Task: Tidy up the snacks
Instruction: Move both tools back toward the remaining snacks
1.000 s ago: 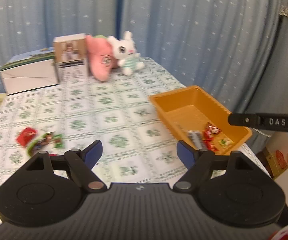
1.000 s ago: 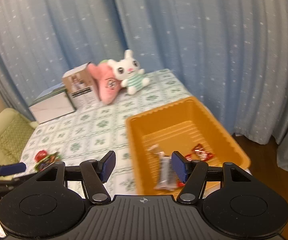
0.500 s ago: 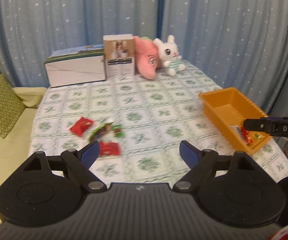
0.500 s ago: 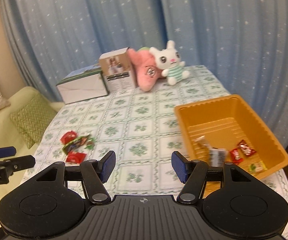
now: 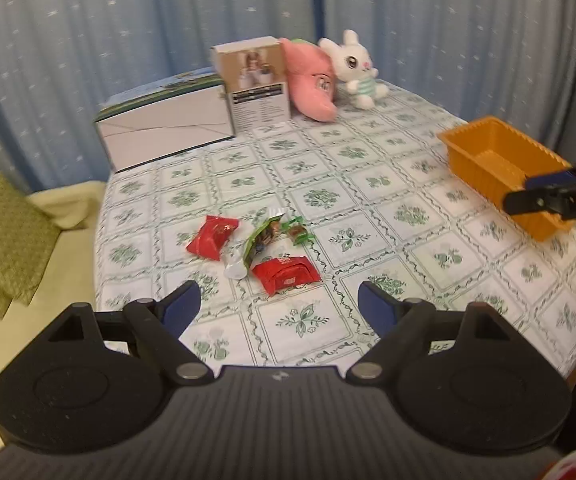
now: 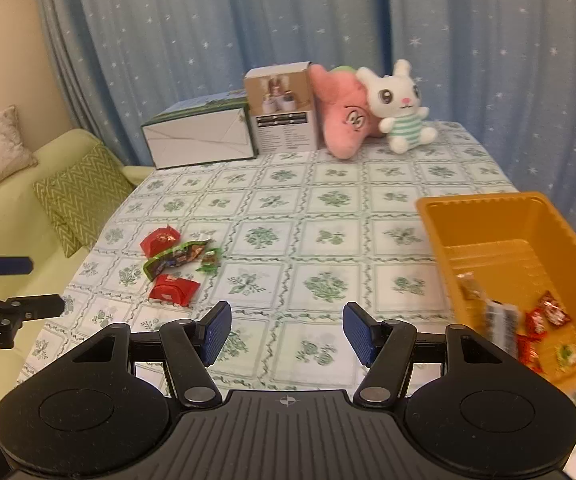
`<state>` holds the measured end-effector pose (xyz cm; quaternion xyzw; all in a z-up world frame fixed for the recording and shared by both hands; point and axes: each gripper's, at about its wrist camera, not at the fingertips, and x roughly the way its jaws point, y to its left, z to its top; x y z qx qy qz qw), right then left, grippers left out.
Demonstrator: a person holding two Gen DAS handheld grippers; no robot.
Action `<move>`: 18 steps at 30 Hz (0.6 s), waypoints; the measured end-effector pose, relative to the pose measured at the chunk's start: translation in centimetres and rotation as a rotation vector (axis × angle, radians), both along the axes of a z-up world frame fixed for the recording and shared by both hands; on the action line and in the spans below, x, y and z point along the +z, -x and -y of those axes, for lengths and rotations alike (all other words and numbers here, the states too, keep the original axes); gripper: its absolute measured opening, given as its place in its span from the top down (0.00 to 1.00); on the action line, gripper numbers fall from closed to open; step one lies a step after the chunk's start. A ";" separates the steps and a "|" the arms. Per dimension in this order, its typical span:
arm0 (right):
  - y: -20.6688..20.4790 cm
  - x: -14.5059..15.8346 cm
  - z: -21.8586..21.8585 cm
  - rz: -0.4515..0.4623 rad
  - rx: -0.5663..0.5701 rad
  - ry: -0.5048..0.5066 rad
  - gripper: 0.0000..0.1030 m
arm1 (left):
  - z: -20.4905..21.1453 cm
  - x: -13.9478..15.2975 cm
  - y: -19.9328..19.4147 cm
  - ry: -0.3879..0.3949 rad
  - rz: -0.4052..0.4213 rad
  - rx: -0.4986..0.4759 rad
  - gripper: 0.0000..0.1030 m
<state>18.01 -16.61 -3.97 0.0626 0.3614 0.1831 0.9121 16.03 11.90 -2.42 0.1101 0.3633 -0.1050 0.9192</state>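
Note:
Several loose snacks lie together on the tablecloth: a red packet (image 5: pixel 212 236), a long green packet (image 5: pixel 261 238), a small green candy (image 5: pixel 298 232) and a second red packet (image 5: pixel 285 274). My left gripper (image 5: pixel 277 298) hovers open just short of that second red packet, with nothing between its fingers. My right gripper (image 6: pixel 288 322) is also open and empty over bare cloth, with the snack cluster (image 6: pixel 175 268) to its front left. The orange basket (image 6: pixel 480 200) at the right holds several wrapped snacks (image 6: pixel 536 328). In the left wrist view the basket (image 5: pixel 484 152) is partly hidden by the right gripper's fingers (image 5: pixel 560 196).
Across the table's far edge stand a flat white box (image 5: pixel 167 128), a tall brown box (image 5: pixel 255 80), a pink plush (image 5: pixel 312 80) and a white bunny plush (image 5: pixel 354 64). A pale green sofa with cushions (image 6: pixel 79 196) lies left of the table. Blue curtains hang behind.
Both grippers have swung left, away from the orange basket. The loose snacks, first at the far left of each view, now lie straight ahead of the left gripper. Both stay open.

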 end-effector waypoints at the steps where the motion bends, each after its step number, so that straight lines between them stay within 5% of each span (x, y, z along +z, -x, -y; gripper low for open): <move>1: -0.3 -0.3 -0.4 0.002 0.005 0.001 0.40 | 0.0 -0.4 -0.4 -0.016 0.000 -0.024 0.18; 18: -7.7 -6.0 -5.1 0.009 0.073 -0.004 0.40 | 1.6 -7.6 -9.8 -0.150 -0.069 -0.366 0.32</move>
